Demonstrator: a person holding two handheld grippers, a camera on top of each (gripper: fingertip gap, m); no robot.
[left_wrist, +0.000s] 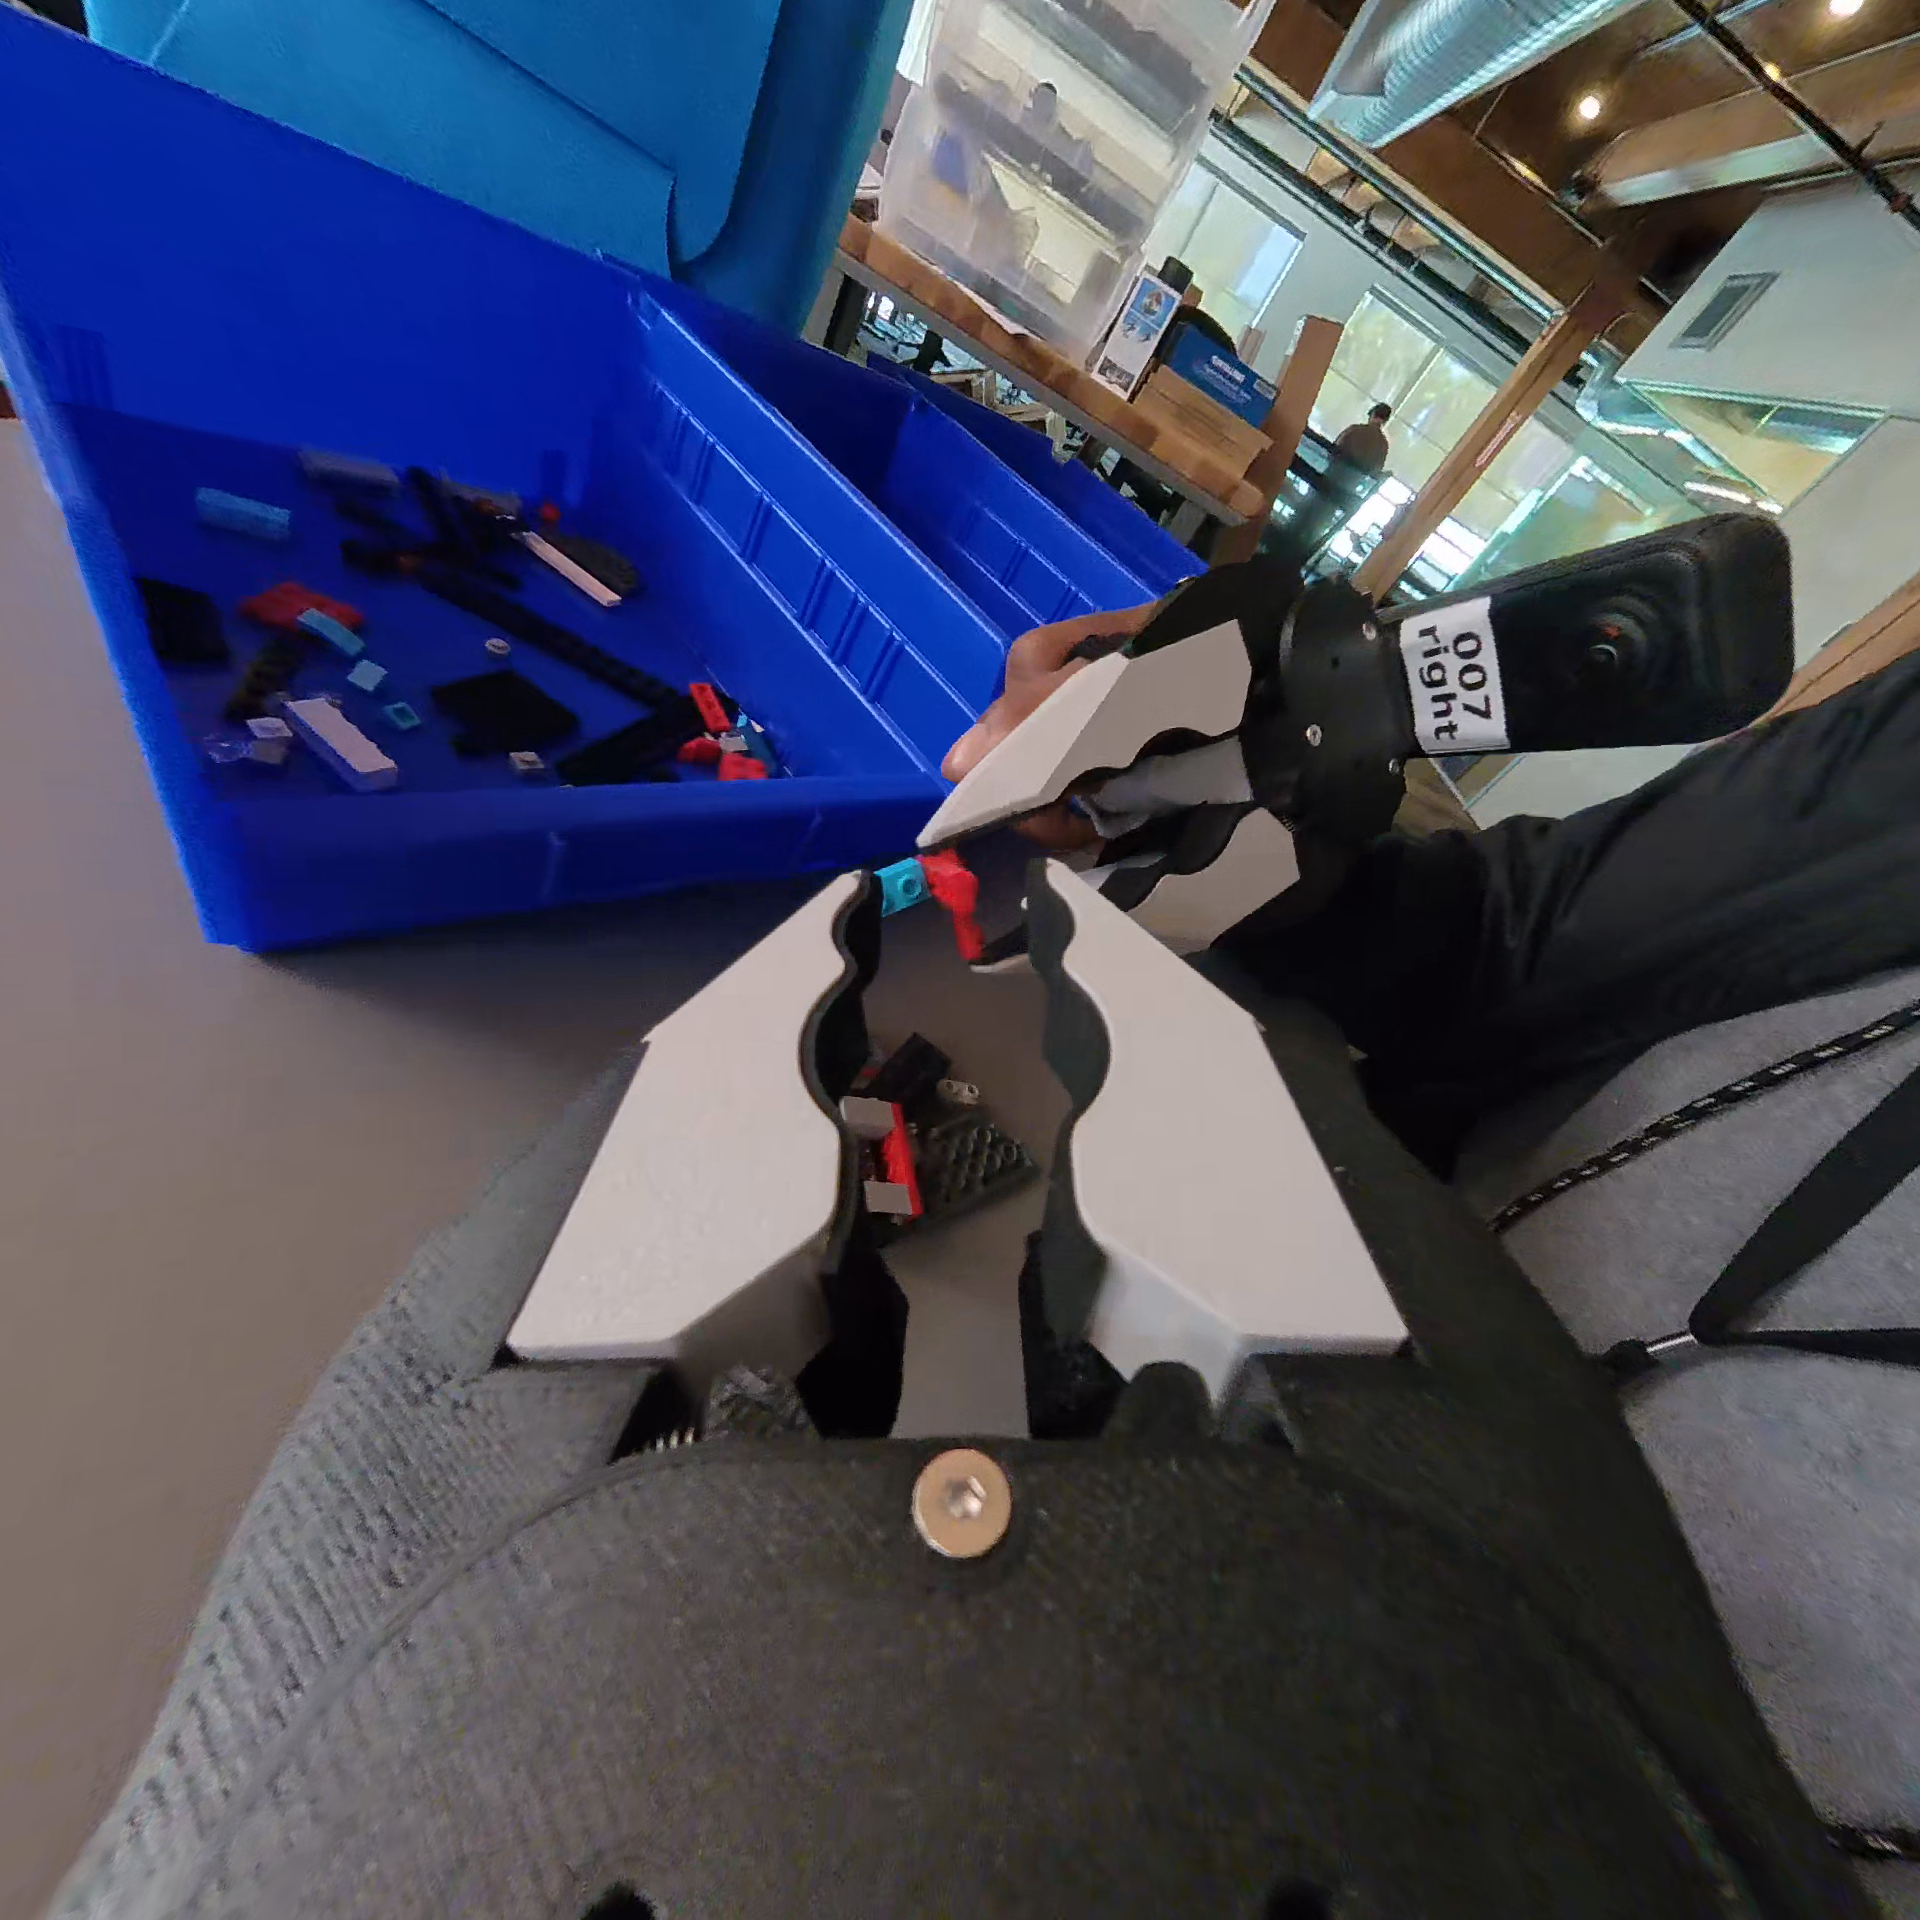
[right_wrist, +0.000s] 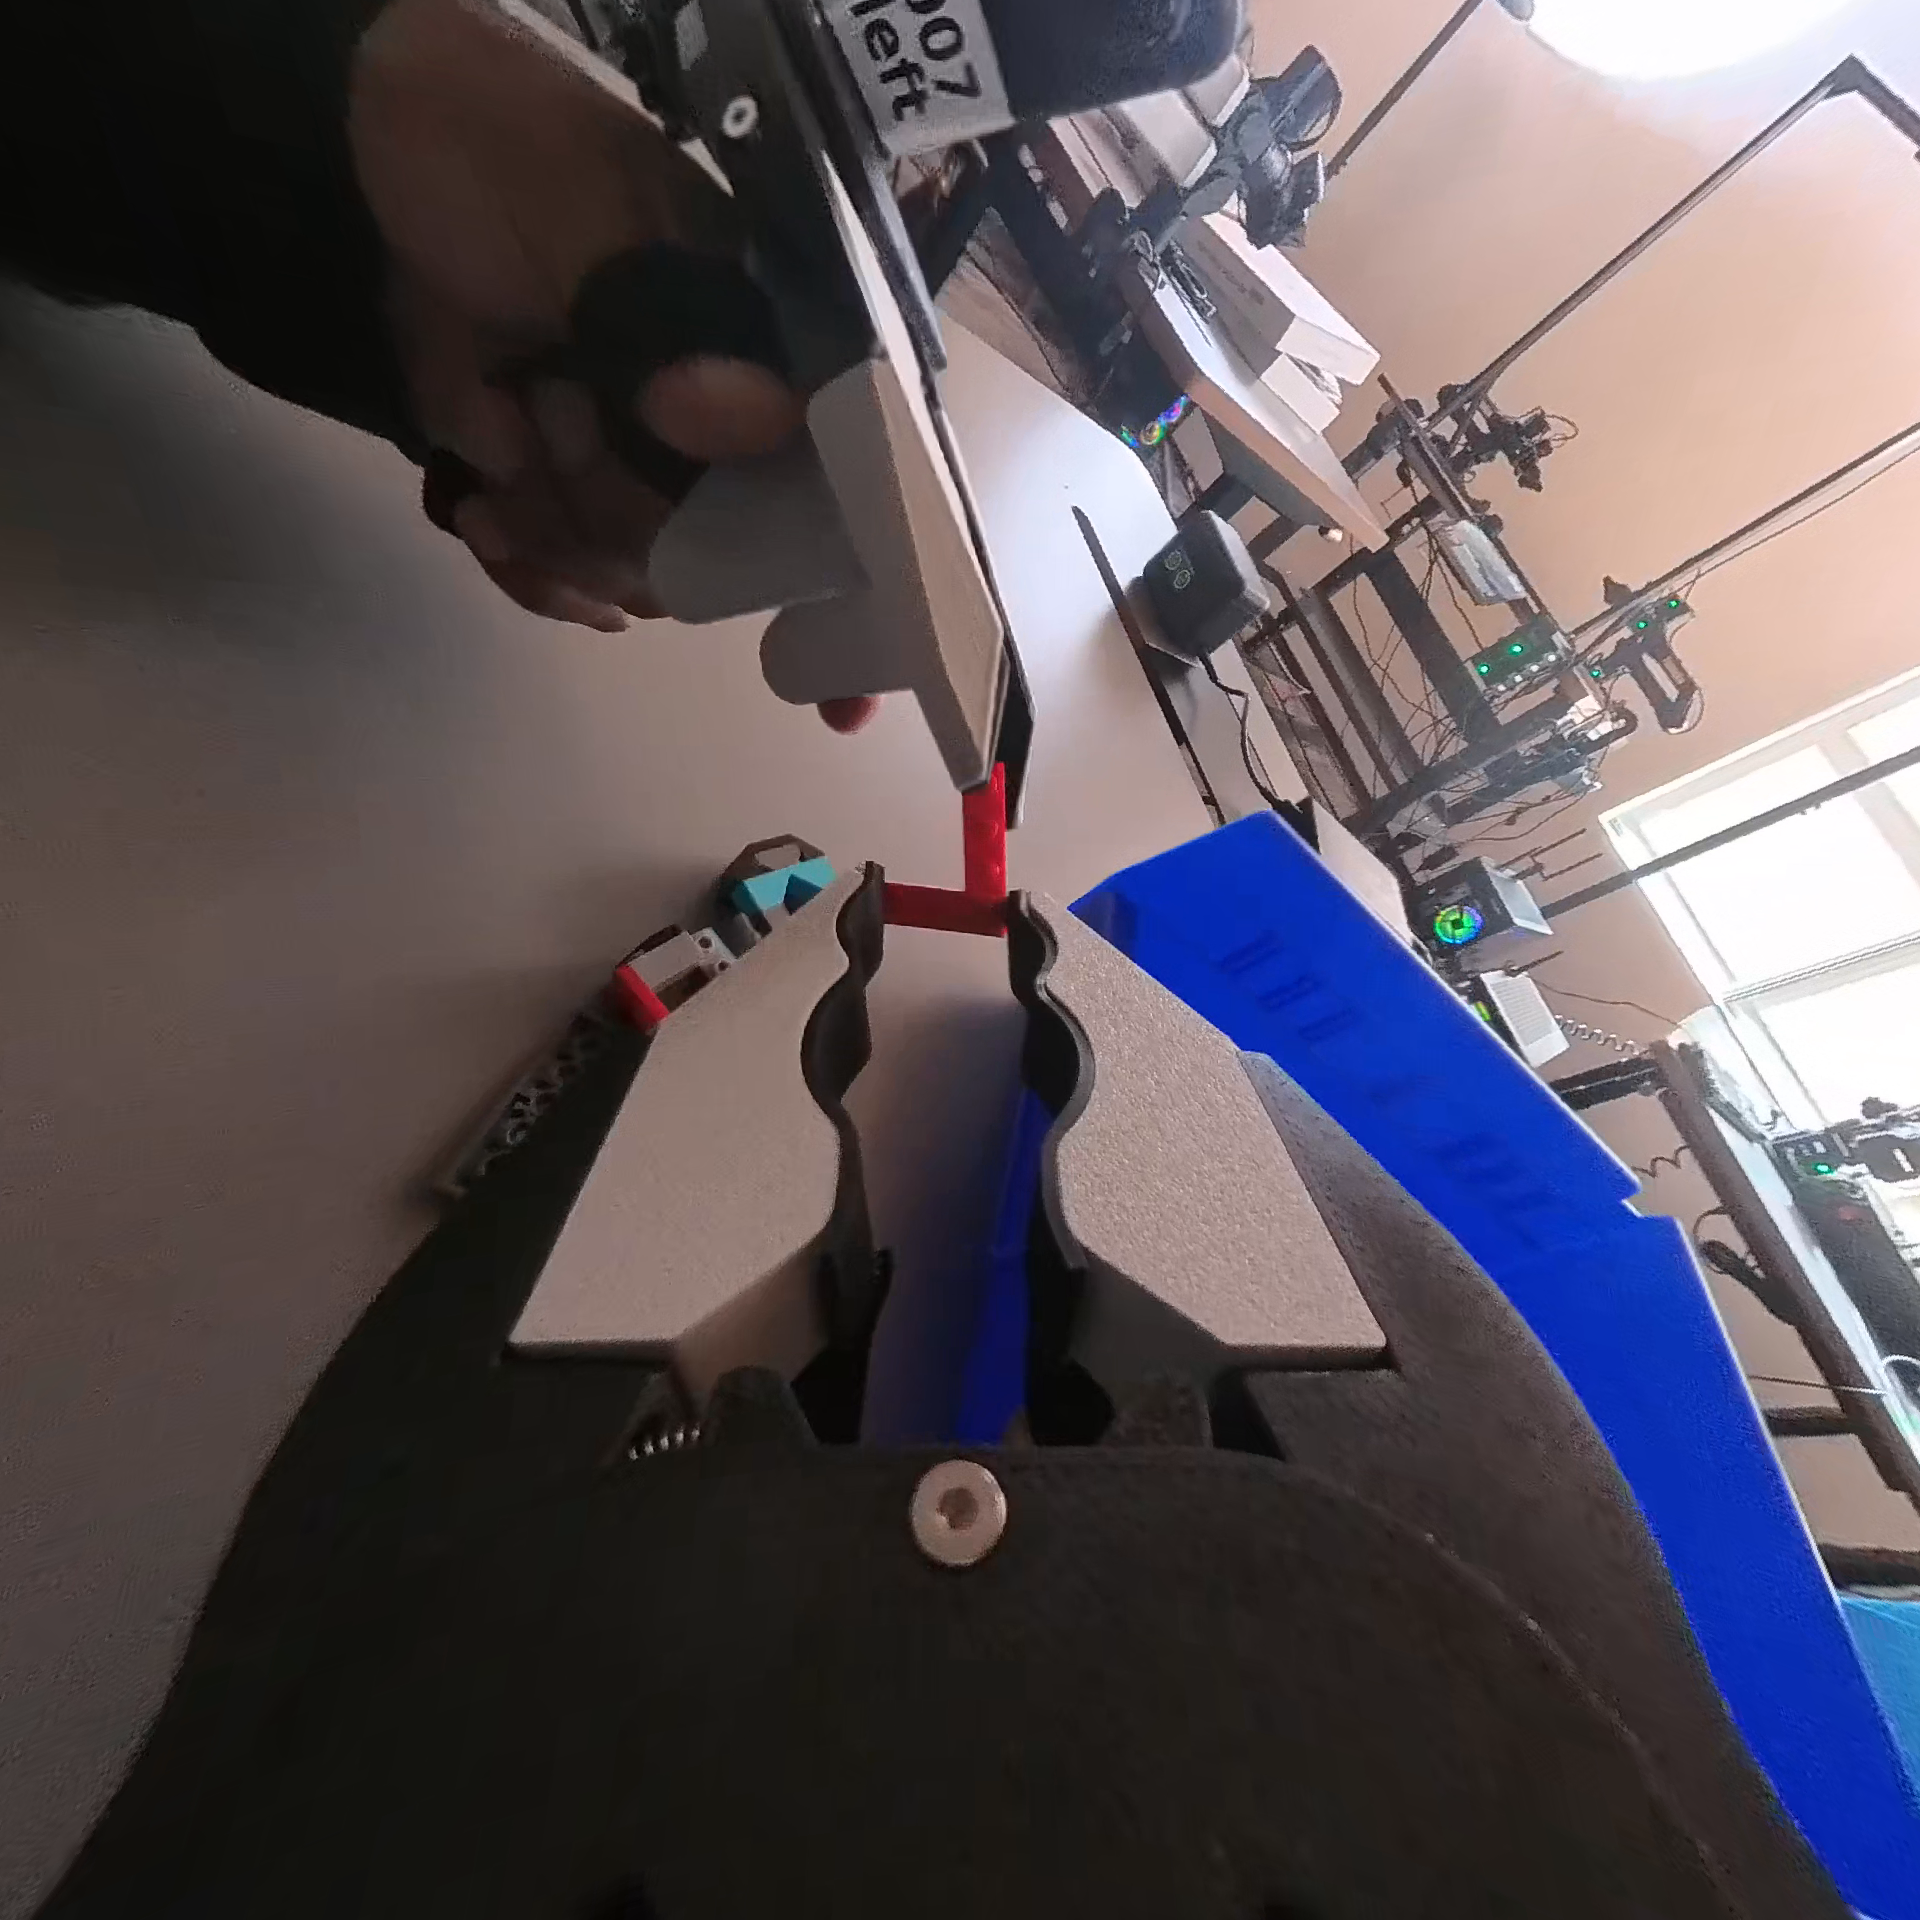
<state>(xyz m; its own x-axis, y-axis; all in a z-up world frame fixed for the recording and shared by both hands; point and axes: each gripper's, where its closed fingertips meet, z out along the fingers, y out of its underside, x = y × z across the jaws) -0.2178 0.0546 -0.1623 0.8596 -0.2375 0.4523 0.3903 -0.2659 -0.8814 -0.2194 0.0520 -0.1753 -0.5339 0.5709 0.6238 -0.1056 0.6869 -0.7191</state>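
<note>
A red L-shaped brick piece (right_wrist: 982, 894) hangs just above the grey table. My left gripper (right_wrist: 987, 774) comes down from above and is shut on its upright arm. My right gripper (right_wrist: 948, 902) is shut on its flat arm, fingertip to fingertip. In the left wrist view the red piece (left_wrist: 958, 902) sits between my left gripper's tips (left_wrist: 951, 881), with a cyan brick (left_wrist: 900, 891) beside it; I cannot tell if they are joined. My right gripper (left_wrist: 961, 894) reaches in from the right. A small build of black, red and grey bricks (left_wrist: 925, 1143) lies on the table below.
A blue bin (left_wrist: 520, 862) with several loose bricks (left_wrist: 416, 644) stands on the grey table (left_wrist: 208, 1143) beyond the grippers; it also shows in the right wrist view (right_wrist: 1351, 1091). A person's black sleeve (left_wrist: 1610, 914) is on the right. Desks and equipment stand far behind. The tips of both grippers are at nearly the same place.
</note>
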